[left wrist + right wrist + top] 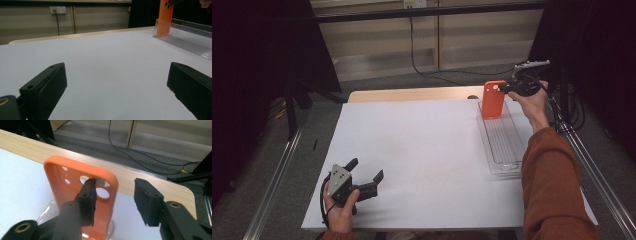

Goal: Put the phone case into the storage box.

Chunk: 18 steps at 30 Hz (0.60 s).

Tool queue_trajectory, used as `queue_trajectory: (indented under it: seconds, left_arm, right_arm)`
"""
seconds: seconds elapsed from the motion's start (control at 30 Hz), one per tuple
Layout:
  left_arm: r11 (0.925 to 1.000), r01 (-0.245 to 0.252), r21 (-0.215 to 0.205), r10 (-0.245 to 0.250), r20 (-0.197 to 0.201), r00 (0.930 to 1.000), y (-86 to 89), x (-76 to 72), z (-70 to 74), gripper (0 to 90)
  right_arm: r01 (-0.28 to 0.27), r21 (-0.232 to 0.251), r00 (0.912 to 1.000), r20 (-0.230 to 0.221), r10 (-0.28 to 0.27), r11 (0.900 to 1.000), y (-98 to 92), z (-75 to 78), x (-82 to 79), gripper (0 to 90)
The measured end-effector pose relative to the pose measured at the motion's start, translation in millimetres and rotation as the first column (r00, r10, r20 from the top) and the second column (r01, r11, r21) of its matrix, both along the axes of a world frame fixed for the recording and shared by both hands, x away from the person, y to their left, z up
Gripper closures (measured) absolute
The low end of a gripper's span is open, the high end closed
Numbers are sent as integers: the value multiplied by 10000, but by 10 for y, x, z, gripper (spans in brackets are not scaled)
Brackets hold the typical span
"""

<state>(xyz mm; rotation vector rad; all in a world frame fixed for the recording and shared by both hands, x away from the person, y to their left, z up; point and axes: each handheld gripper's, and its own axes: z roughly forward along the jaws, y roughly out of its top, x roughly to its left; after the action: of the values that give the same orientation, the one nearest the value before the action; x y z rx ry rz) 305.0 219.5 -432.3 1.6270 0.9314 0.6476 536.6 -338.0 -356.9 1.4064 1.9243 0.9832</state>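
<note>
The orange phone case (493, 100) stands upright in the clear tray (503, 167), so the right gripper (113, 200) has its jaws released around its edge, while the left gripper (366, 176) rests open-jawed on the desk (422, 150).

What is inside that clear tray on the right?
An orange phone case stands upright in the far end of the clear tray. The rest shows just its ridged floor. The case's bottom edge is hidden behind the right gripper.

rust-orange sleeve (557, 185), black screwed claw (364, 176)
</note>
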Motion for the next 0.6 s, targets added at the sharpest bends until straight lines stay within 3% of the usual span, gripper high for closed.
queue_trajectory:
  seconds: [0.23,0.6]
  left_arm:
    - [10000,-17,3,17,-67,10000,-6,10,-10,26]
    - [10000,18,-54,-19,-27,10000,-11,17,-8,26]
  right_arm:
    - [96,75,9999,48,-96,9999,41,10,-9,412]
    - [-8,160,9999,168,6,9999,78,52,-51,344]
